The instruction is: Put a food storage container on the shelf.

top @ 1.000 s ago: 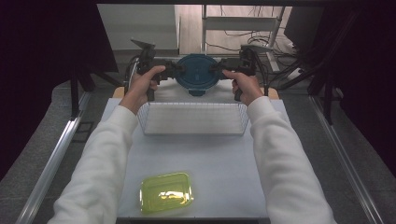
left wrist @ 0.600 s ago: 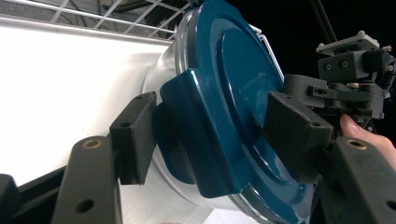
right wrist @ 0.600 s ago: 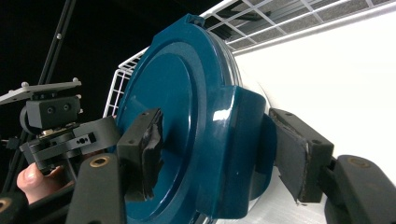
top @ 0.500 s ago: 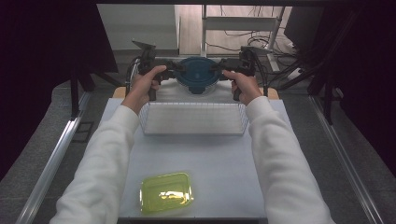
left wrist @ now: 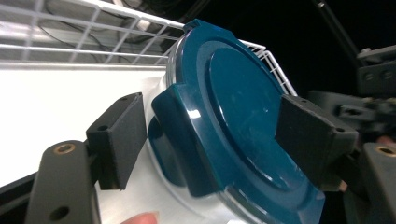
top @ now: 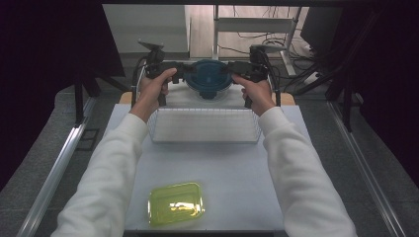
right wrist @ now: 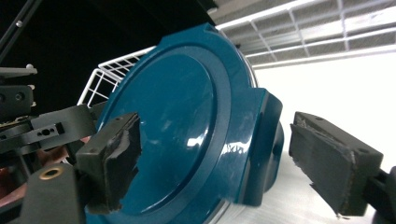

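A round clear container with a dark blue clip lid point(top: 210, 78) sits at the far end of a white wire basket point(top: 205, 127). My left gripper point(top: 183, 74) flanks its left side and my right gripper point(top: 232, 73) its right side. In the left gripper view the left gripper point(left wrist: 215, 137) straddles a lid clip point(left wrist: 180, 140), with a small gap at the near pad. In the right gripper view the right gripper point(right wrist: 222, 158) straddles the opposite clip point(right wrist: 261, 140), and one pad point(right wrist: 331, 163) stands clear of it. Both pairs of jaws have just been opening, with the lid between them.
A yellow-green rectangular tray point(top: 175, 203) lies on the white table point(top: 212, 168) near its front edge. Metal frame rails and cables surround the table's far end. Dark floor lies to both sides.
Hands and container stay almost where they were at the far end of the basket. The jaws look slightly wider around the lid.
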Demonstrator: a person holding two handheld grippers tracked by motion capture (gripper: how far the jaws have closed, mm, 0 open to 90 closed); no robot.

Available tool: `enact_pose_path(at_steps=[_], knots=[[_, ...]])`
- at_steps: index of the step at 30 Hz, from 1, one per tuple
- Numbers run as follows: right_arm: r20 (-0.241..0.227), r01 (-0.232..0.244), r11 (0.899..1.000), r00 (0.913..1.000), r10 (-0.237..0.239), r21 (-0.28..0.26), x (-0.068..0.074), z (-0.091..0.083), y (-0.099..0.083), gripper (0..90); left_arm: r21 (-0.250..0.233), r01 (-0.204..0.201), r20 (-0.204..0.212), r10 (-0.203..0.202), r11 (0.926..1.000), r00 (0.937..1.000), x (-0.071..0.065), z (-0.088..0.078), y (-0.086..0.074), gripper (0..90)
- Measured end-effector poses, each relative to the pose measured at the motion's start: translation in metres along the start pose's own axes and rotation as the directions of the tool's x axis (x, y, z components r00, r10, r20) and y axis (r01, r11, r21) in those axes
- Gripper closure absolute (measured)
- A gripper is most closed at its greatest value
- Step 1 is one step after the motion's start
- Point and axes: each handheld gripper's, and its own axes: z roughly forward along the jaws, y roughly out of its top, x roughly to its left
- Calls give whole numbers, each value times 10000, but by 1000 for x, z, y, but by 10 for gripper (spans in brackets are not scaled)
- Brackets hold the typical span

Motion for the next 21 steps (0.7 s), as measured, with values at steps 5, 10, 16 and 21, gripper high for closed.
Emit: enact_pose_path(at_steps=[5,10,16,21], knots=[[288,898,9955,9956,-890,-304,4,-18,-2,150,-132,-909,-424,903,9958,9950,-18,-18,-9,208],[198,2262,9731,9740,-2255,-426,10,-38,-12,184,-66,-1647,-428,1643,9863,9855,-35,-37,-23,201],[-599,2650,9631,9617,-2675,-473,6,-54,-29,254,-17,-2440,-692,2433,9698,9675,-47,-49,-50,201],[-1033,2897,9548,9498,-2954,-667,-1,-67,-47,269,32,-2654,-442,2653,9641,9632,-43,-55,-78,205]])
